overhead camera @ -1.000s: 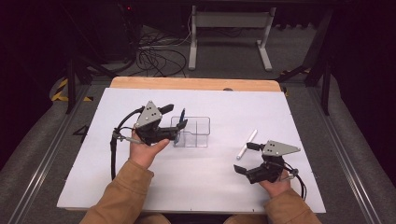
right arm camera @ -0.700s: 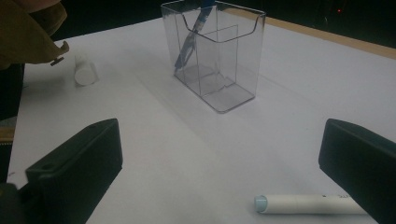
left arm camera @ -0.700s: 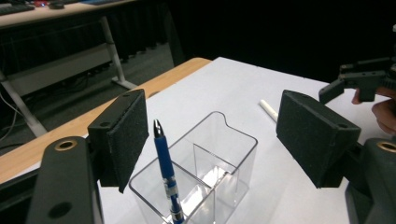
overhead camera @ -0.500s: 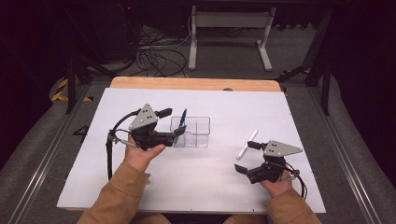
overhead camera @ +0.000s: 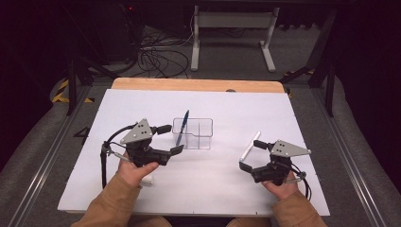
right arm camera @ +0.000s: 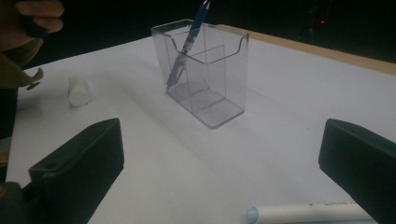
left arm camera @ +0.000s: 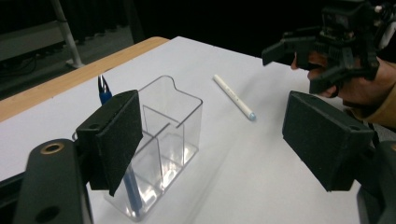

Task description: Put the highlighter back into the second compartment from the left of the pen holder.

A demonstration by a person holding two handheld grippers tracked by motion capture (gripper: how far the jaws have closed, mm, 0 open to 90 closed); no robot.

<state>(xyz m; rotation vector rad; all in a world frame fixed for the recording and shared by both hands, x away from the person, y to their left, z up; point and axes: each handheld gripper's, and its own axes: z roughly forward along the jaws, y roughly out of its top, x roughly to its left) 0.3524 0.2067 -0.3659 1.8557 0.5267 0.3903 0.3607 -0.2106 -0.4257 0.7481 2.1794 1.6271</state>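
A clear plastic holder [overhead camera: 193,133] with two compartments stands mid-table. A blue pen [overhead camera: 182,126] leans upright in its left compartment. The holder [left arm camera: 161,140] and pen [left arm camera: 103,89] show close in the left gripper view, and again as holder [right arm camera: 210,70] and pen [right arm camera: 189,42] in the right gripper view. My left gripper [overhead camera: 169,139] is open just left of the holder, with nothing between its jaws. A white marker [overhead camera: 249,145] lies flat right of the holder; marker [left arm camera: 233,96], marker [right arm camera: 306,213]. My right gripper [overhead camera: 249,156] is open beside the marker's near end, holding nothing.
A small white cylinder [overhead camera: 147,179] lies by the left hand, also the cylinder [right arm camera: 78,91] in the right gripper view. The white table top [overhead camera: 227,109] has a wooden far edge [overhead camera: 198,85]. Cables and a stand sit on the floor beyond.
The left gripper has drawn back left and toward the person, away from the holder; the blue pen stays standing in it. The right gripper has barely moved.
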